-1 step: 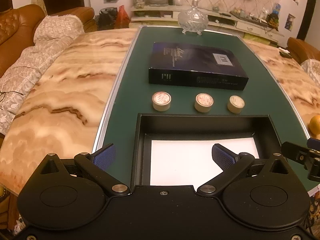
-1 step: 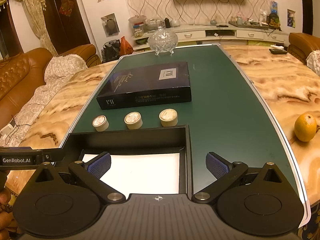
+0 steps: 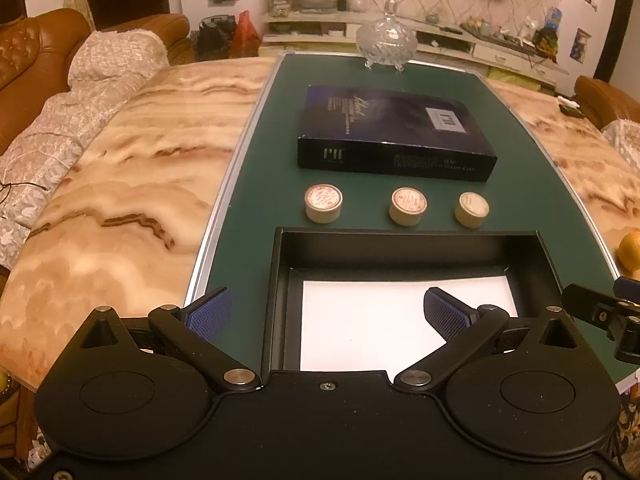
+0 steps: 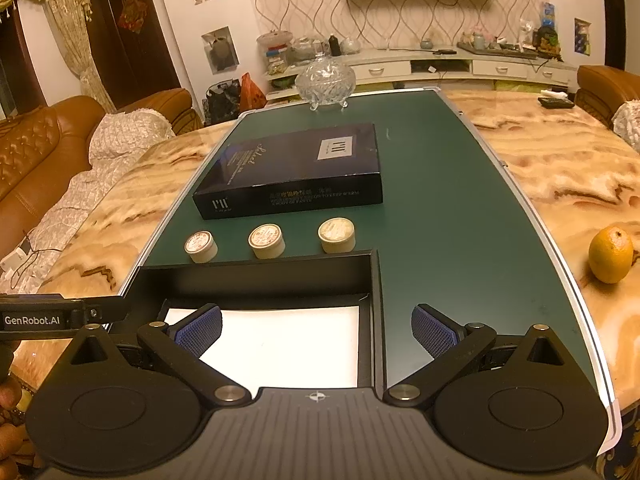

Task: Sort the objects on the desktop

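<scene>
Three small round cream tins stand in a row on the green mat: left tin (image 3: 323,203) (image 4: 201,246), middle tin (image 3: 408,206) (image 4: 267,241), right tin (image 3: 472,209) (image 4: 337,234). Just in front of them is a black tray (image 3: 400,240) (image 4: 260,270) lined with a white sheet. Behind them lies a flat dark box (image 3: 392,136) (image 4: 296,172). My left gripper (image 3: 326,312) is open and empty, over the tray's near left part. My right gripper (image 4: 316,330) is open and empty, straddling the tray's right wall.
A lidded glass bowl (image 3: 386,44) (image 4: 325,80) stands at the mat's far end. An orange (image 4: 610,254) rests on the marble tabletop (image 4: 560,168) to the right. Bare green mat (image 4: 448,208) lies right of the tray. A brown sofa (image 4: 36,152) is on the left.
</scene>
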Motion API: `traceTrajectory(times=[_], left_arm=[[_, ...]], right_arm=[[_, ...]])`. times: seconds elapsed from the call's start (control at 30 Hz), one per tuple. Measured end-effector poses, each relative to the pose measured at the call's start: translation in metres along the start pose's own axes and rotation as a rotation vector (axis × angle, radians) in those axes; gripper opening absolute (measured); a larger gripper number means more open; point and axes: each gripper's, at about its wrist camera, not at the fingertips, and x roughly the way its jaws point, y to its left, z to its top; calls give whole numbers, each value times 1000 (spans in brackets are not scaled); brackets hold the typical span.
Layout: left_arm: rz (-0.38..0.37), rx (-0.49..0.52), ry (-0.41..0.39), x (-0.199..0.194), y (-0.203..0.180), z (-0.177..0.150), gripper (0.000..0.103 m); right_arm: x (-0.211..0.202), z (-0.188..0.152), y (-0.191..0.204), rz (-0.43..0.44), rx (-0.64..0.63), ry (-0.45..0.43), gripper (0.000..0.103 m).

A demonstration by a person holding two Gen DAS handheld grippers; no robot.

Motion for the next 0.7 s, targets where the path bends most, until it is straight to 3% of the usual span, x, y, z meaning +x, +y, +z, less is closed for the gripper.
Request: traceTrajectory(times=[0.4, 0.7], left_arm=[[16, 4, -24, -7, -1, -5, 103], [18, -18, -27, -13, -1, -8, 103]], right_arm=[[-4, -2, -6, 6, 6, -3, 103], [-5, -4, 8, -42, -32, 5, 103]])
